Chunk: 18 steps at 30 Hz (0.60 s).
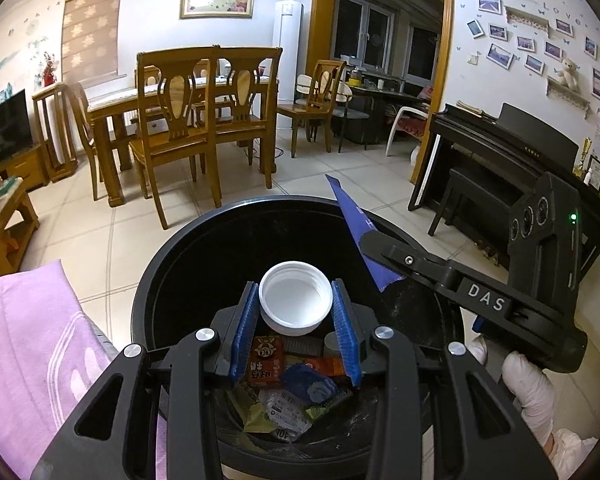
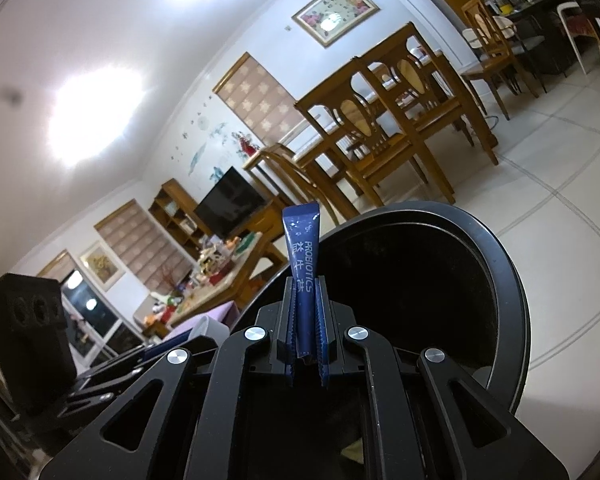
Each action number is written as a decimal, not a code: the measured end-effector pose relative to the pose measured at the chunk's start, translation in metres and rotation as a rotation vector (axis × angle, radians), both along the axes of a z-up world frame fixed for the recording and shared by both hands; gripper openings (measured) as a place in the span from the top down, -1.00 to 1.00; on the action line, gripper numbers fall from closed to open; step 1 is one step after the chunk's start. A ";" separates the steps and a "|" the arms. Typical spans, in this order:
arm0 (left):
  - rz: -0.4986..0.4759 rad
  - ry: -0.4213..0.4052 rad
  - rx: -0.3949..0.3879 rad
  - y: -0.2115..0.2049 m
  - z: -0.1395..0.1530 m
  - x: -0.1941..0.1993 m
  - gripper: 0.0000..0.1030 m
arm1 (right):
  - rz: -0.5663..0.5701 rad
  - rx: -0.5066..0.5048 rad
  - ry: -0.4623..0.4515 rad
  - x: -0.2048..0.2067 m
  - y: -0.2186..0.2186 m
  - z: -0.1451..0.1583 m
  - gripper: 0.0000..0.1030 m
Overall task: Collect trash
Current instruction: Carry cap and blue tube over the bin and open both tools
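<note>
A black round trash bin stands on the tiled floor, with several wrappers at its bottom. My left gripper hangs over the bin's opening, its blue pads shut on a white bottle cap with the hollow side up. From the right, my right gripper reaches over the rim, held by a white-gloved hand. It is shut on a blue probiotics sachet that sticks up past the fingers. In the right wrist view the sachet stands upright in the right gripper, beside the bin.
A purple cloth lies at the bin's left. Wooden dining table and chairs stand beyond it across the tiled floor. A black piano and bench are at the right, a cluttered coffee table and TV at the far left.
</note>
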<state>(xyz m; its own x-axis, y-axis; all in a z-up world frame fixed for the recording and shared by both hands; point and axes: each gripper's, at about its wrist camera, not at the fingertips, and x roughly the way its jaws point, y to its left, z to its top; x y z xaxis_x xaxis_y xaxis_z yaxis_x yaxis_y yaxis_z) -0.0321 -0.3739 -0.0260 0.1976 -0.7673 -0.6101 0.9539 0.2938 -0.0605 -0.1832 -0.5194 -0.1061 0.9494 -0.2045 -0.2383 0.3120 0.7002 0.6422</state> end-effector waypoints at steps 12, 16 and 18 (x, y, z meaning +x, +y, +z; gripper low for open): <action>0.000 -0.049 -0.011 -0.001 0.003 -0.005 -0.81 | -0.005 -0.011 -0.066 -0.009 0.015 0.011 -0.33; -0.012 -0.065 -0.018 -0.001 0.002 -0.009 -0.84 | -0.022 -0.016 -0.086 -0.012 0.018 0.014 -0.47; -0.013 -0.068 -0.015 -0.001 0.002 -0.009 -0.85 | -0.023 -0.018 -0.089 -0.012 0.019 0.015 -0.51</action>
<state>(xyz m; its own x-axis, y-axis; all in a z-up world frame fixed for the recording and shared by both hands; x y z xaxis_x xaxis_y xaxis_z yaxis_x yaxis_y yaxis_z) -0.0416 -0.3752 -0.0241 0.2283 -0.7792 -0.5838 0.9597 0.2810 0.0002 -0.1954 -0.5004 -0.0916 0.9618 -0.2297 -0.1492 0.2701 0.7051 0.6556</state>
